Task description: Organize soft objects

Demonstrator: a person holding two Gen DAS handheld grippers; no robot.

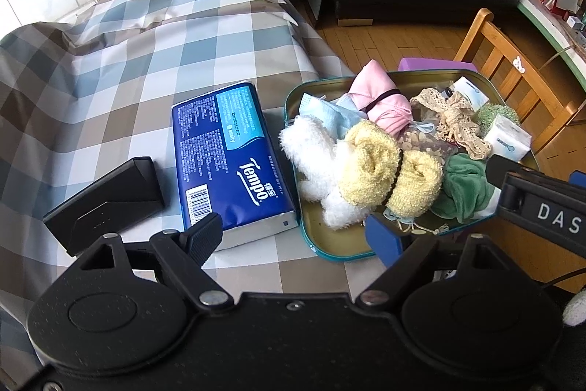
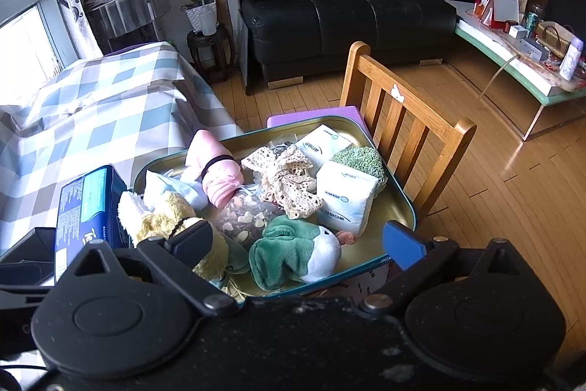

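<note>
A teal-rimmed metal tin [image 1: 331, 250] [image 2: 401, 198] on the checked table holds several soft things: a white plush [image 1: 311, 149], yellow rolled socks [image 1: 381, 167] [image 2: 161, 218], a pink roll [image 1: 381, 98] [image 2: 216, 167], a green and white plush [image 1: 465, 185] [image 2: 293, 251], lace [image 2: 285, 178] and white tissue packs [image 2: 348, 196]. A blue Tempo tissue pack [image 1: 230, 156] [image 2: 84, 207] lies left of the tin. My left gripper [image 1: 296, 233] is open and empty at the tin's near left corner. My right gripper [image 2: 296, 240] is open and empty over the tin's near edge.
A black box [image 1: 106, 204] lies left of the tissue pack. A wooden chair [image 2: 403, 123] stands behind the tin at the table's right edge. A black sofa [image 2: 348, 6] and a low cluttered table [image 2: 520, 46] stand beyond on the wood floor.
</note>
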